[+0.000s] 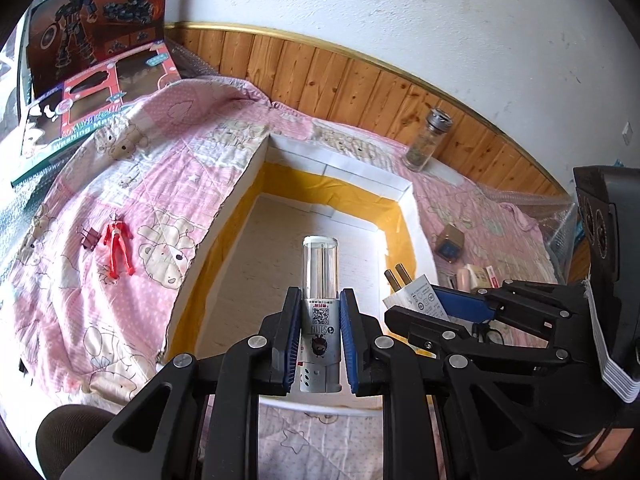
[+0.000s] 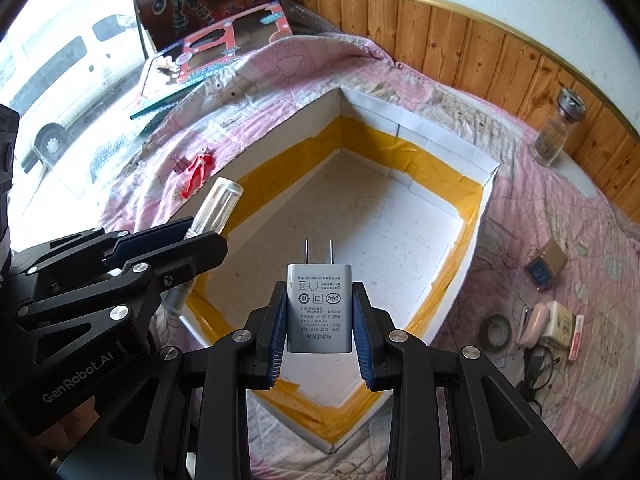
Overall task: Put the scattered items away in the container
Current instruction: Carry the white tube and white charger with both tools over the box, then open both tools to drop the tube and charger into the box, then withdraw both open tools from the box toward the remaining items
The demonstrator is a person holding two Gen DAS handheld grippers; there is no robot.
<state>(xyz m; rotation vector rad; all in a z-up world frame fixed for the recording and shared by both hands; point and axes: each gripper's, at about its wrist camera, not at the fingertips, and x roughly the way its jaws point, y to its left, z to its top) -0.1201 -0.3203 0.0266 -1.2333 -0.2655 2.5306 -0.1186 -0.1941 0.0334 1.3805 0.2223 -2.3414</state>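
Observation:
A white box (image 1: pixel 408 200) lined with yellow tape lies open on the pink quilt; its rim (image 2: pixel 472 240) also shows in the right wrist view. My left gripper (image 1: pixel 320 300) is shut on a silver cylinder with a clear cap (image 1: pixel 320 276), held above the box's near side. That cylinder (image 2: pixel 218 210) and the left gripper (image 2: pixel 192 236) appear at the left of the right wrist view. My right gripper (image 2: pixel 320 292) is shut on a white plug adapter (image 2: pixel 319 308), prongs forward, over the box. The adapter (image 1: pixel 416 294) and right gripper (image 1: pixel 436 300) show beside the left one.
A red toy figure (image 1: pixel 117 246) and dark clip (image 1: pixel 89 237) lie on the quilt left of the box. A glass jar (image 1: pixel 426 140) stands by the wooden wall. To the right lie a small brown box (image 2: pixel 546 266), a tape roll (image 2: pixel 496 330), a pink item (image 2: pixel 534 320) and packets. Toy boxes (image 1: pixel 92 80) lean at far left.

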